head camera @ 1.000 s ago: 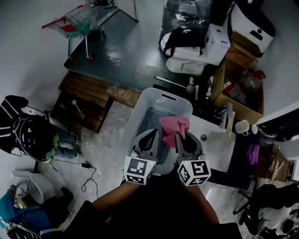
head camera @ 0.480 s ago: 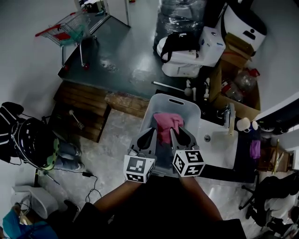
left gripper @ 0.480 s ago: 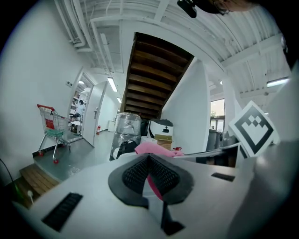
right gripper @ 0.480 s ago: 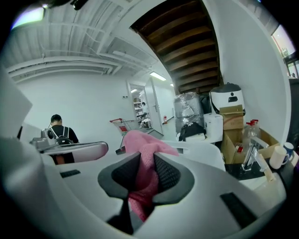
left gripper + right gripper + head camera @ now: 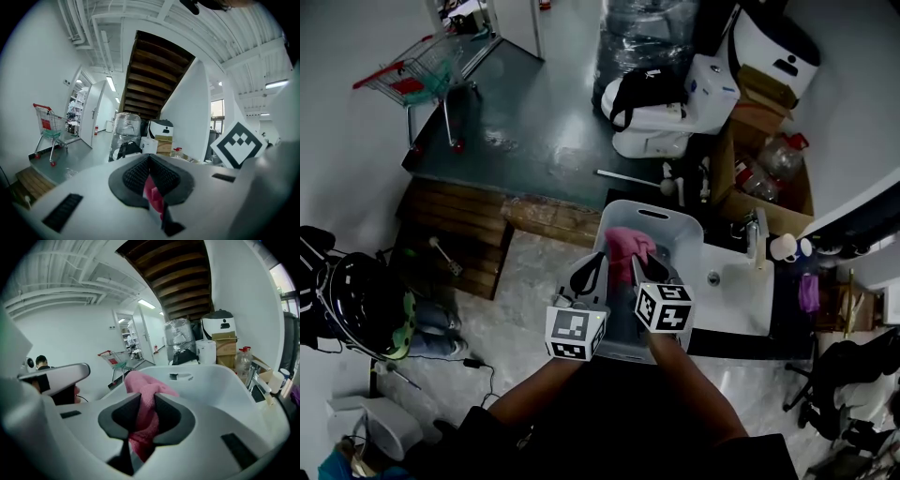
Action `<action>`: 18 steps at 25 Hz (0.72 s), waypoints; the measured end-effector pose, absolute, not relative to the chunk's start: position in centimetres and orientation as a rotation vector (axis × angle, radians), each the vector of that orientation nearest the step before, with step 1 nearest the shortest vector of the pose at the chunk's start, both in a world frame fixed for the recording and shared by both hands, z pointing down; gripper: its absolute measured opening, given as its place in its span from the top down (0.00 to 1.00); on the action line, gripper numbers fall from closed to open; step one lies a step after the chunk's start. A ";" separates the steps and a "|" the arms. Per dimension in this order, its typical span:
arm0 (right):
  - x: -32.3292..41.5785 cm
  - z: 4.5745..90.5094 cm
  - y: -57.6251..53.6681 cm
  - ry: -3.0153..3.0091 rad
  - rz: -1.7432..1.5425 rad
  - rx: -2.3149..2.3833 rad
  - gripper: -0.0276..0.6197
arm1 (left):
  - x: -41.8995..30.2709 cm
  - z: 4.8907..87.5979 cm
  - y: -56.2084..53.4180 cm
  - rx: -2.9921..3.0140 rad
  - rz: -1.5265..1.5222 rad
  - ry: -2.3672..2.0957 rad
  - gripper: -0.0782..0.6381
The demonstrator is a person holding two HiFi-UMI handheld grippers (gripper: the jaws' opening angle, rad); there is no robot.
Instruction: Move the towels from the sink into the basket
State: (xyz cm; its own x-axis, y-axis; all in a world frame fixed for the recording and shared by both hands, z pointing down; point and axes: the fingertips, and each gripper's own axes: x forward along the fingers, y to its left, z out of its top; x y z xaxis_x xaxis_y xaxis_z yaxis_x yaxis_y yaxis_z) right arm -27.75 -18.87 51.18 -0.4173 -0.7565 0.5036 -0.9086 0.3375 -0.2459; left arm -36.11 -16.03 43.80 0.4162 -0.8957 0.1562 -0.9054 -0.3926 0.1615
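A pink towel (image 5: 625,246) hangs bunched from my right gripper (image 5: 639,263), which is shut on it over the inside of the white plastic basket (image 5: 675,219). In the right gripper view the towel (image 5: 142,382) fills the gap between the dark pads of the right gripper (image 5: 144,402), with the basket rim (image 5: 213,374) behind it. My left gripper (image 5: 597,262) hovers just left of the towel, over the basket's left side. Its jaws meet at the tips in the left gripper view (image 5: 149,160), and a pink sliver shows in the slit below them.
The white sink (image 5: 739,292) with its faucet (image 5: 757,234) lies right of the basket, a cup (image 5: 783,247) beside it. A wooden platform (image 5: 478,220) and a shopping cart (image 5: 422,73) stand to the left, boxes (image 5: 764,159) behind. A person (image 5: 356,295) is at far left.
My right gripper has carried the pink towel leftward, from the basket's right edge to over its middle. The left gripper has stayed alongside it, jaws unchanged.
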 end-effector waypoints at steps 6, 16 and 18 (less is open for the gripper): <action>-28.1 53.8 -20.6 -2.207 0.741 1.517 0.81 | -36.7 43.7 -17.7 2.470 0.073 -1.589 0.89; -28.9 60.7 -23.4 -2.091 0.799 1.528 0.80 | -37.5 43.7 -19.1 2.462 0.050 -1.551 0.89; -29.0 62.2 -23.5 -2.064 0.826 1.531 0.80 | -37.5 43.7 -19.2 2.469 0.067 -1.559 0.89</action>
State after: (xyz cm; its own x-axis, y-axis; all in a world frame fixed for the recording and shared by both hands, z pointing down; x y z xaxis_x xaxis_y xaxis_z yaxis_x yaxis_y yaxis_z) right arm -28.96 -23.55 62.22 -0.2914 -0.6945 0.6578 -0.9566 0.2094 -0.2026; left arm -37.48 -19.24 43.72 0.4358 -0.8866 0.1548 -0.8966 -0.4127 0.1608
